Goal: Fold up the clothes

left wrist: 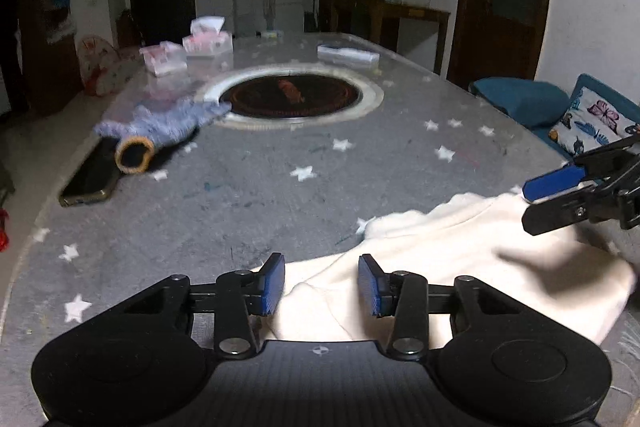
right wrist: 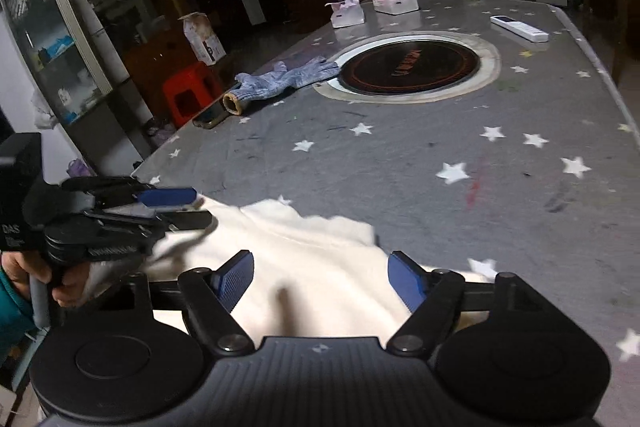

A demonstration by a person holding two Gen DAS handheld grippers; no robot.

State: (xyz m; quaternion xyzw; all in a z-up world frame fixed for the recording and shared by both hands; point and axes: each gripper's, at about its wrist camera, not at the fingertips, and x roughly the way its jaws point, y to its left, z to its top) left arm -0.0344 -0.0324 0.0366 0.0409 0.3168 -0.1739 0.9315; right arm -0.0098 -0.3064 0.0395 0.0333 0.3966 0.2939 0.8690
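A cream-white garment lies crumpled on the grey star-patterned table, at its near edge. My left gripper is open, its blue pads standing apart over the garment's left part with cloth showing in the gap below them. My right gripper is wide open above the same garment, and neither pad presses on the cloth. In the left wrist view the right gripper reaches in from the right over the cloth's far edge. The right wrist view shows the left gripper at the garment's left edge, held by a hand.
A blue knitted glove lies on a phone at the far left, beside a round inset hot plate. Tissue boxes and a white remote sit at the far end. A sofa cushion lies beyond the right edge.
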